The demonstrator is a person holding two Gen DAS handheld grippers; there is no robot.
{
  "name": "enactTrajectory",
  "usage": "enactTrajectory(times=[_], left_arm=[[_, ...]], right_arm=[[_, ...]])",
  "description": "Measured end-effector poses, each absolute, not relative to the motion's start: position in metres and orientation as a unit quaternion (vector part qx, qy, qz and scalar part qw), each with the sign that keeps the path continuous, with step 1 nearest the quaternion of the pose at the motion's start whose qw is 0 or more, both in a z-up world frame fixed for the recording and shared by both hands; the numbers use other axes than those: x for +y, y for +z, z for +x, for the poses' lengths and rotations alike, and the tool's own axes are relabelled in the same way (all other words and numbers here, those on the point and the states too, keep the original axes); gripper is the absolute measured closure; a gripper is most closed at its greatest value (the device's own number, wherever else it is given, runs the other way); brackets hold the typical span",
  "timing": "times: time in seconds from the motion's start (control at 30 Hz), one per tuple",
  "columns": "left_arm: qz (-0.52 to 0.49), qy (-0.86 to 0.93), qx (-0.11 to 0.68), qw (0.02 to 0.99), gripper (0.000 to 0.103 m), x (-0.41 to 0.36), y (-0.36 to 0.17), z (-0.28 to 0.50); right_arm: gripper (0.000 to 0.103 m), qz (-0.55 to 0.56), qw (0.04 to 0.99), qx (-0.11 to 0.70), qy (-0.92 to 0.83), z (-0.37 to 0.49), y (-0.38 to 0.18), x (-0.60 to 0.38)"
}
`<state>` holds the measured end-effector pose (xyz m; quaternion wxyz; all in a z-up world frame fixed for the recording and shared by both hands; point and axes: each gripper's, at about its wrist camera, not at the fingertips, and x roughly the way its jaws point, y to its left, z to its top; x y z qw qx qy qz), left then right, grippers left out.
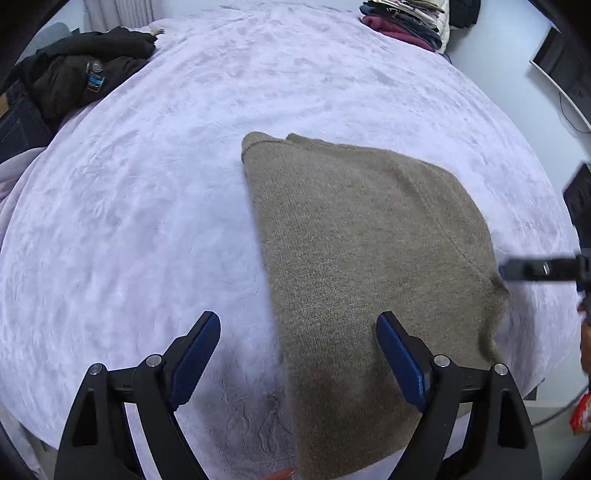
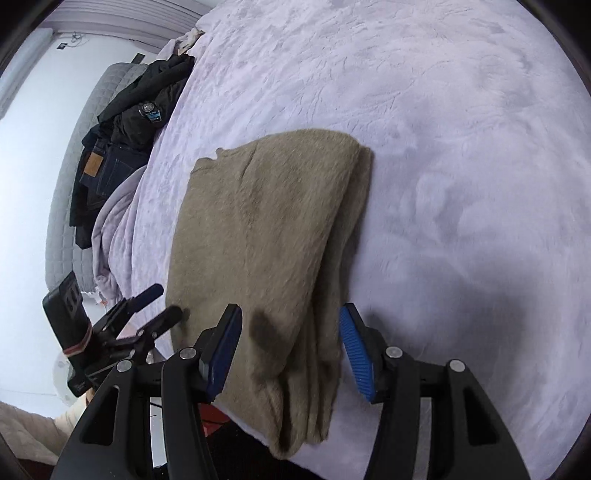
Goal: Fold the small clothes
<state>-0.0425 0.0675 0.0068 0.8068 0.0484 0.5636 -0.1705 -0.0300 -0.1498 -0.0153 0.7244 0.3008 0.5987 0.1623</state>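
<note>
A folded tan knit sweater (image 1: 362, 251) lies on the lavender plush blanket (image 1: 147, 221) near the bed's front edge. It also shows in the right wrist view (image 2: 266, 229), with stacked folded layers along its right side. My left gripper (image 1: 298, 332) is open and empty, just above the sweater's near left edge. My right gripper (image 2: 291, 325) is open and empty, its jaws standing either side of the sweater's near corner. The right gripper shows at the right edge of the left wrist view (image 1: 539, 267). The left gripper shows at lower left in the right wrist view (image 2: 159, 302).
A pile of dark clothes (image 1: 77, 74) lies at the far left of the bed, with jeans (image 2: 107, 170) beside it. A stack of folded clothes (image 1: 406, 20) sits at the far right corner. The bed's front edge (image 2: 258, 432) runs just below the sweater.
</note>
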Motion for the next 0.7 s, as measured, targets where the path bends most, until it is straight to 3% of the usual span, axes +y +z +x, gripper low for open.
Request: enactTrajectory(times=[0.03, 0.07, 0.2, 0.3, 0.43, 0.7], left_arm=[[0.041, -0.166, 0.565, 0.807, 0.011, 0.072, 0.009, -0.043], [0.034, -0.161, 0.571, 0.805, 0.0, 0.088, 0.009, -0.04], [0.011, -0.146, 0.586, 0.797, 0.0, 0.088, 0.01, -0.028], [0.035, -0.125, 0.588, 0.798, 0.0, 0.09, 0.011, -0.023], [0.053, -0.107, 0.577, 0.808, 0.0, 0.084, 0.012, -0.027], [0.085, -0.085, 0.601, 0.79, 0.0, 0.078, -0.004, -0.035]], right_arm=[[0.044, 0.302, 0.724, 0.598, 0.164, -0.039, -0.012, -0.146], [0.044, 0.303, 0.724, 0.597, 0.167, -0.046, -0.009, -0.142], [0.045, 0.293, 0.722, 0.604, 0.167, -0.055, -0.011, -0.118], [0.095, 0.238, 0.729, 0.623, 0.154, -0.055, -0.013, -0.101], [0.095, 0.182, 0.757, 0.618, 0.11, -0.068, -0.004, -0.102], [0.095, 0.233, 0.736, 0.631, 0.072, -0.096, -0.047, -0.126]])
